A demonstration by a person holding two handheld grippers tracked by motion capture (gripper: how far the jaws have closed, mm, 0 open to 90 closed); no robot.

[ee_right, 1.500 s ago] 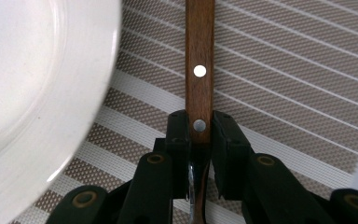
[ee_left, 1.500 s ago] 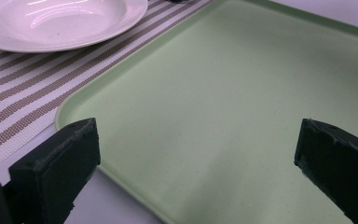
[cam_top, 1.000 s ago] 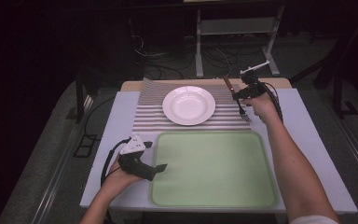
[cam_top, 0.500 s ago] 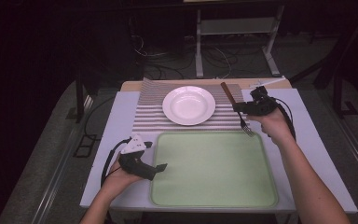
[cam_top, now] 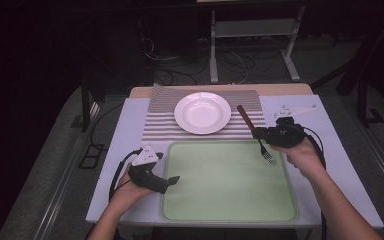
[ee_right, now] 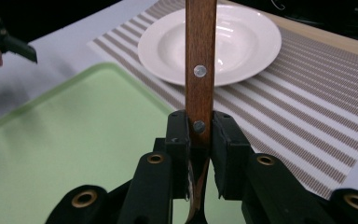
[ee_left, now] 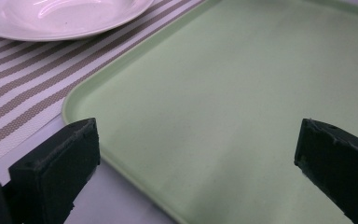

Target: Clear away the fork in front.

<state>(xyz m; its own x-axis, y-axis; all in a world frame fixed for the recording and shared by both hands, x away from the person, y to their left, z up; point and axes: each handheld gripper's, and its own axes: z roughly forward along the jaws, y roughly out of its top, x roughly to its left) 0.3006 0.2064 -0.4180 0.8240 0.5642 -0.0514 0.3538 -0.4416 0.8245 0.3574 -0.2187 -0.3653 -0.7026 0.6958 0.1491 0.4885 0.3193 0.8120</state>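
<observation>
Desk (cam_top: 120, 150): carries the mat at the back and the tray at the front.
Mat (cam_top: 160, 125): lies behind the tray, its front edge just beside the tray's rim.
Plate (cam_top: 202, 113): sits on the mat, near its middle.
Tray (cam_top: 230, 182): lies before the plate.
Fork (cam_top: 254, 131): held right of the plate, tines over the tray's back right corner.
Left gripper (cam_top: 172, 179): at the tray's left rim.
Right gripper (cam_top: 257, 133): right of the plate.

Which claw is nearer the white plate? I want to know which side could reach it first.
Right. The right claw, shut on a wooden-handled fork, sits just beside the plate; the left claw rests farther back by the green tray's near-left edge.
</observation>
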